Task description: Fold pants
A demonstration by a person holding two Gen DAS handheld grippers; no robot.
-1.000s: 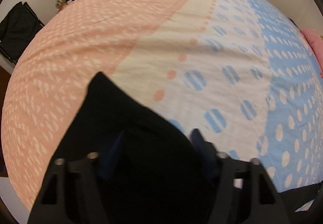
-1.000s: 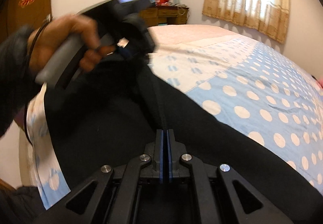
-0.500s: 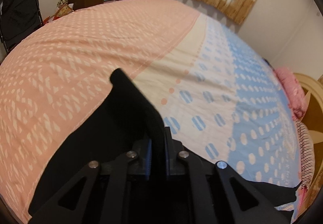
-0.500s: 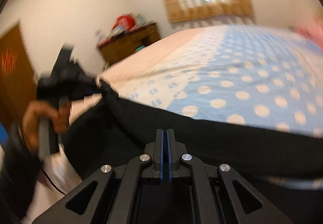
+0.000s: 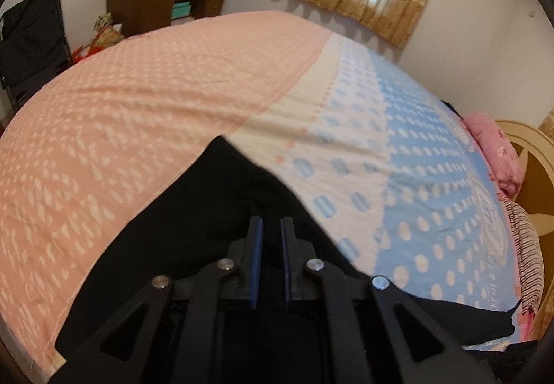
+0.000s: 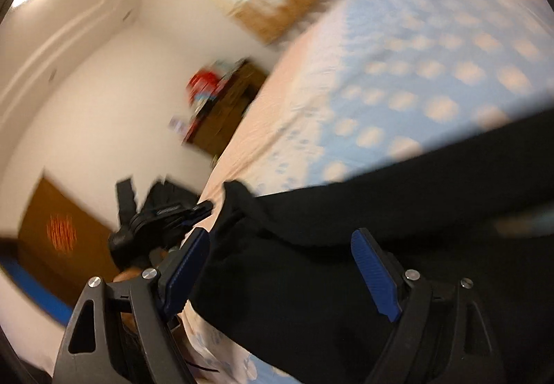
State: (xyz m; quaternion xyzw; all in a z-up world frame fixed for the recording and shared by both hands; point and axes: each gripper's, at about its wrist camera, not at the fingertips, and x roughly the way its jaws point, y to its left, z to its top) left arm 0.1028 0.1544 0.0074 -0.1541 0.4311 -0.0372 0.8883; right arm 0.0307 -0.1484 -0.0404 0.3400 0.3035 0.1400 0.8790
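My right gripper (image 6: 280, 266) now gapes wide over the black fabric pants (image 6: 346, 280), having let go a moment ago; my left gripper (image 5: 270, 228) has parted slightly too, cloth no longer pinched. Pants lie on the pink-and-blue dotted bedspread (image 5: 138, 114), so this fold looks laid down.

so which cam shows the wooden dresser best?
Left wrist: the brown wooden dresser sits sharp against the far wall, clutter on top. In the right wrist view the dresser is motion-blurred and tilted, details unreadable.
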